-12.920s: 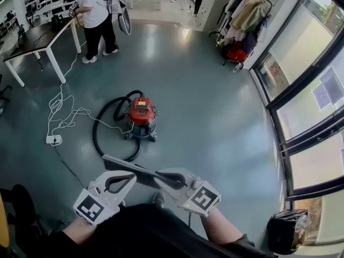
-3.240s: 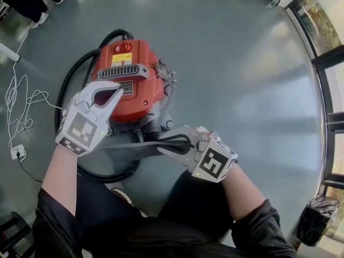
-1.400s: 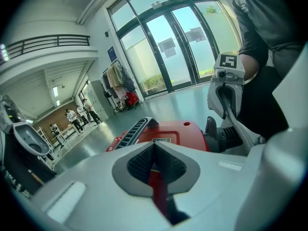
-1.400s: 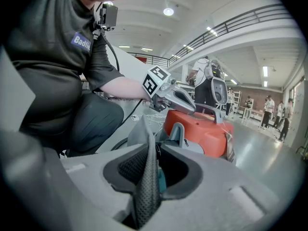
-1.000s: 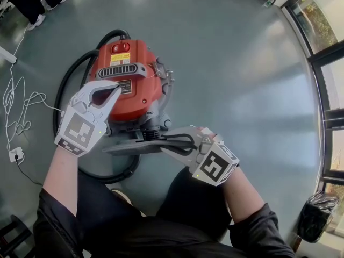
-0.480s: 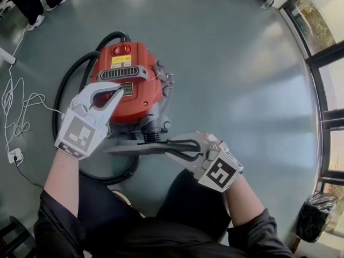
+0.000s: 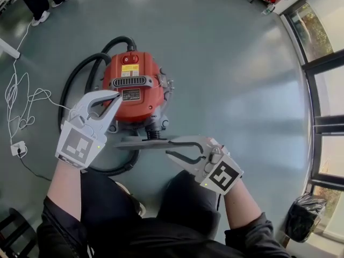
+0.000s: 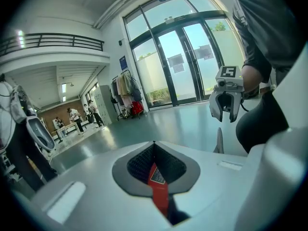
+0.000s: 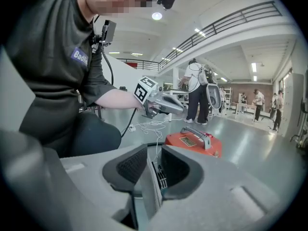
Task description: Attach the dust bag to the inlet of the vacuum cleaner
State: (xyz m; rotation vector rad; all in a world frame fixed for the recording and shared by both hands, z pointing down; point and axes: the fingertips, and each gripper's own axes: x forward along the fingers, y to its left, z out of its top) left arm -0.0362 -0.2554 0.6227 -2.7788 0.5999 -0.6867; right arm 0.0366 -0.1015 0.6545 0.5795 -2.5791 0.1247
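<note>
Head view: my right gripper (image 7: 171,147) pinches the flat bag (image 7: 137,143) just in front of the vacuum (image 7: 134,87).

Left gripper view: my left gripper (image 8: 154,148) has its tips pressed together, empty.

Right gripper view: the bag (image 9: 148,196) looks thin, light and bendy. I'd hold its firmer edge.

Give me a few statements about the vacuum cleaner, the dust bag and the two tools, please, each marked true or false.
1. The right tool grips the flat grey dust bag. True.
2. The vacuum cleaner is blue. False: its body is red.
3. The left tool also holds the dust bag. False: it is shut on nothing, beside the vacuum cleaner, and only the right tool holds the bag.
4. A black hose curls on the floor around the vacuum cleaner's side. True.
</note>
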